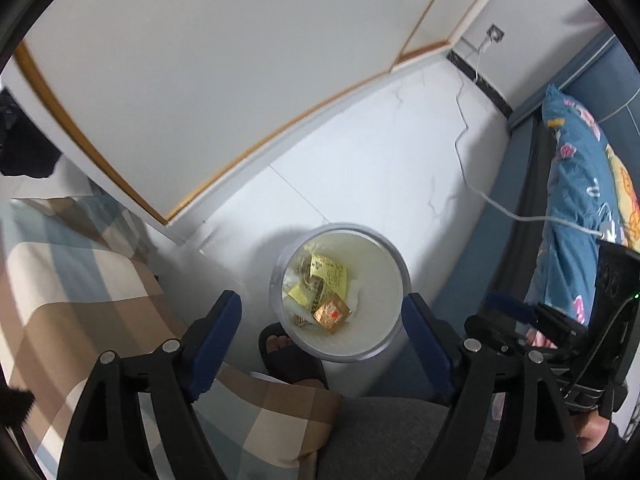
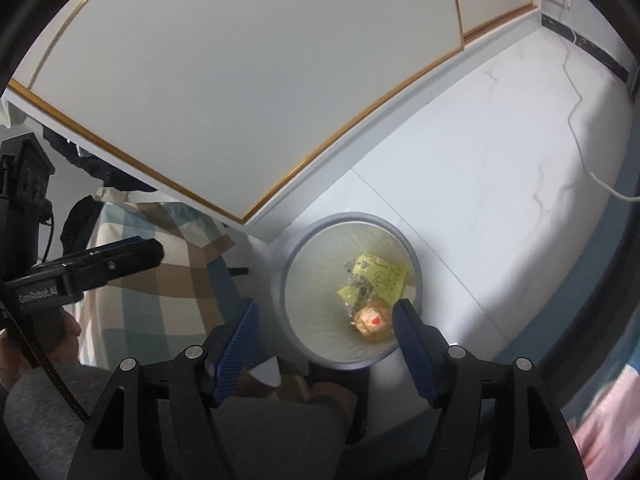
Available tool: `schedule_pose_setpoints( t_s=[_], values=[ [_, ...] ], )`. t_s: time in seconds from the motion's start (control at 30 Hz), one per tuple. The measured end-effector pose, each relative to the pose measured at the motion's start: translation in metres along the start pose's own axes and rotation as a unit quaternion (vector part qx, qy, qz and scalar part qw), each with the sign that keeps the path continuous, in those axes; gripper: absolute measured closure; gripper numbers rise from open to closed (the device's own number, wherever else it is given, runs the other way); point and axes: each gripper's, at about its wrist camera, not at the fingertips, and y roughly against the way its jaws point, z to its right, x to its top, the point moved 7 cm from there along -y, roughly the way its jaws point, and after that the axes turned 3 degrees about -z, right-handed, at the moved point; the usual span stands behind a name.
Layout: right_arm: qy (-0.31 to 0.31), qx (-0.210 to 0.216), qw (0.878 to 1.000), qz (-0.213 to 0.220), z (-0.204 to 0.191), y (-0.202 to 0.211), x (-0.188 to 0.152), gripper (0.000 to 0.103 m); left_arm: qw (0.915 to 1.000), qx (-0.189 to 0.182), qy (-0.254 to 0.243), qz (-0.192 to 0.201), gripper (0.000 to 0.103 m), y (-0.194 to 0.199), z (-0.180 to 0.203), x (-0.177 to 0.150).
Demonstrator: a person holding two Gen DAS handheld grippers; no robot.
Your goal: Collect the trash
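Note:
A round grey-rimmed waste bin (image 1: 394, 264) (image 2: 290, 264) stands on the white floor. At its bottom lie yellow wrappers (image 1: 330, 274) (image 2: 380, 274), a clear wrapper and an orange-gold packet with a red spot (image 1: 331, 314) (image 2: 373, 320). My left gripper (image 1: 322, 316) hangs above the bin, its blue-padded jaws wide open with nothing between them. My right gripper (image 2: 325, 322) is also above the bin, open and empty. The other gripper shows at the right edge of the left wrist view (image 1: 520, 320) and at the left of the right wrist view (image 2: 120, 258).
A checked beige and blue bedcover (image 1: 80, 280) (image 2: 160, 280) lies left of the bin. A white cupboard with gold trim (image 1: 200, 80) (image 2: 240, 80) stands behind. A blue patterned bed (image 1: 580, 200) is right, a white cable (image 1: 464, 140) crosses the floor. A sandalled foot (image 1: 280, 344) and grey trouser leg (image 1: 380, 432) are below.

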Motion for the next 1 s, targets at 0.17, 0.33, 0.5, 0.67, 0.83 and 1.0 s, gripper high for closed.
schedule_pose_setpoints(
  t_s=[0.17,0.33,0.5,0.67,0.83,1.0],
  values=[
    [0.002,-0.006,1.0,0.01,-0.006,0.013,-0.001,0.027,0.9996,0.012,-0.004,0.025,0.017,0.013,0.003,-0.001],
    [0.006,-0.009,1.0,0.02,-0.01,0.021,0.001,0.019,0.9992,0.009,-0.012,0.036,0.017,0.025,0.006,-0.005],
    [0.01,-0.009,1.0,0.026,-0.015,0.028,0.001,0.015,0.9994,0.006,-0.01,0.031,0.017,0.028,0.006,-0.007],
    [0.01,-0.01,0.999,0.03,-0.017,0.032,0.0,0.013,0.9995,0.008,-0.006,0.029,0.017,0.031,0.007,-0.008],
    [0.007,-0.009,0.999,0.032,-0.015,0.034,0.002,0.013,0.9994,0.013,-0.003,0.032,0.017,0.033,0.006,-0.008],
    [0.011,-0.011,0.999,0.032,-0.015,0.034,0.002,0.013,0.9995,0.013,0.004,0.029,0.017,0.032,0.005,-0.009]
  ],
)
